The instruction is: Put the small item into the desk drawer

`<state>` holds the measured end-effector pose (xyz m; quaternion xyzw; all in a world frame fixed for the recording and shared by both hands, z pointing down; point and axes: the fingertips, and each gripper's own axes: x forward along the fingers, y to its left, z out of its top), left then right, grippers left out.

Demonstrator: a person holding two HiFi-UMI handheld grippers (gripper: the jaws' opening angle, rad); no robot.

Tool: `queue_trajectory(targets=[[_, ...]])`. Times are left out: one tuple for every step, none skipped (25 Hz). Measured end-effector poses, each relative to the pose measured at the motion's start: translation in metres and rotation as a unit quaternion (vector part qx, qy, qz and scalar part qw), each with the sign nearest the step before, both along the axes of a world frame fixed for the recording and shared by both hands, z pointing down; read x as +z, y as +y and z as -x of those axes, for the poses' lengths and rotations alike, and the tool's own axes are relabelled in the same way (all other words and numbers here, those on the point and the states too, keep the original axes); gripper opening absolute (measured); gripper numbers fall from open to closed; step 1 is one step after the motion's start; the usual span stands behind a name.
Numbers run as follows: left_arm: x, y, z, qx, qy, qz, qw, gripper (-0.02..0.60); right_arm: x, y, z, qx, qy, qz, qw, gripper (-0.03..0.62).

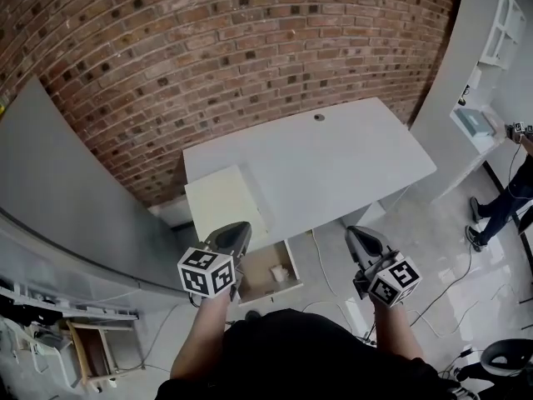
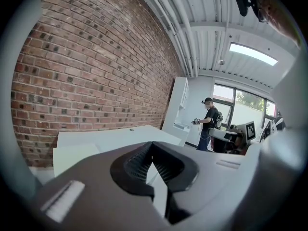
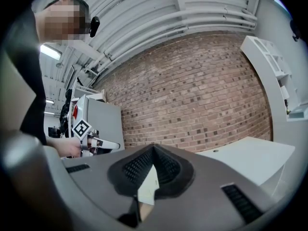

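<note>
The desk drawer (image 1: 286, 291) stands pulled out under the white desk (image 1: 325, 165), showing its wooden inside. A small pale item (image 1: 279, 271) lies in the drawer. My left gripper (image 1: 241, 228) hovers over the drawer's left side, jaws shut with nothing between them. My right gripper (image 1: 355, 234) is held to the right of the drawer, above the floor, also shut and empty. In the left gripper view the jaws of the left gripper (image 2: 152, 144) meet at the tip, with the desk (image 2: 110, 136) beyond. The right gripper (image 3: 154, 147) shows closed jaws in its own view.
A cream cabinet top (image 1: 221, 202) adjoins the desk's left end. A brick wall (image 1: 216, 48) runs behind, a grey partition (image 1: 58, 190) at left. A person (image 1: 504, 198) stands by a white shelf unit (image 1: 479, 123) at right. Cables (image 1: 321, 269) lie on the floor. A wooden stool (image 1: 92, 348) stands at lower left.
</note>
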<state>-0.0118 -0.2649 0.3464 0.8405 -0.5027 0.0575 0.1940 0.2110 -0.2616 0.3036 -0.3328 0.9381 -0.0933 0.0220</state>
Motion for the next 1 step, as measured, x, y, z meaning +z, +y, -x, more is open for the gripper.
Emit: queue_trajectory(targets=[[-0.0002, 0.0001, 0.0024, 0.000, -0.002, 0.000, 1.0000, 0.012, -0.0020, 0.0005, 0.0047, -0.002, -0.004, 0.009, 1.000, 0.012]])
